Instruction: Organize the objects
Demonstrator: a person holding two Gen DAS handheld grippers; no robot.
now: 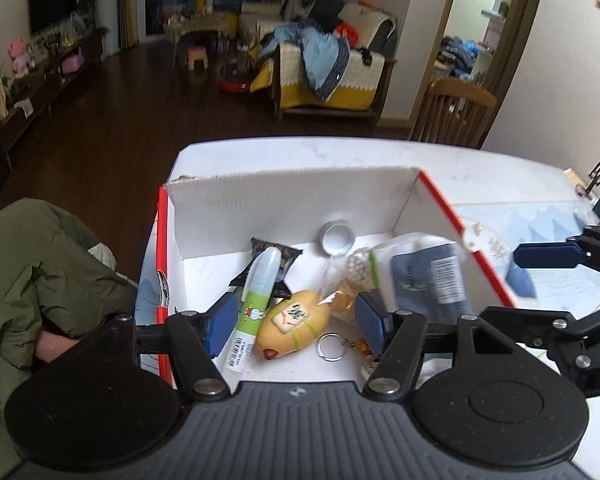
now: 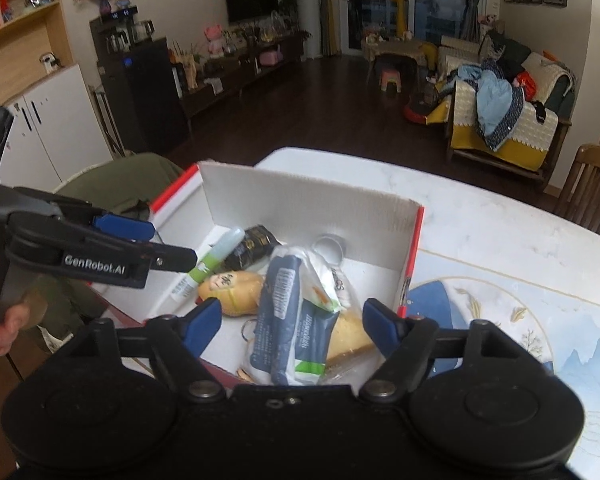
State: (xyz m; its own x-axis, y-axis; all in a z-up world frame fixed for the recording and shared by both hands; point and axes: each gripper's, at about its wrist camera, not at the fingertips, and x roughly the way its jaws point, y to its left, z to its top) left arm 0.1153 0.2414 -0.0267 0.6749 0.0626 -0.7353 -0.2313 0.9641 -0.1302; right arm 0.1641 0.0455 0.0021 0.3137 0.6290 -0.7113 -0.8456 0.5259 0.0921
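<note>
Both grippers, left gripper and right gripper, spread wide, empty, over box; items inside; next: fetch another.

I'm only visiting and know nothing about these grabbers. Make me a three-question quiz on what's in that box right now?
1. True or false: the box stands on the floor.
2. Which lies against the back wall: A) the metal lid, B) the key ring, C) the bread toy?
3. Fill in: both the left gripper and the right gripper have their jaws ____.

Key: 1 false, it stands on the table. 2 A. 3 open, holding nothing.
</note>
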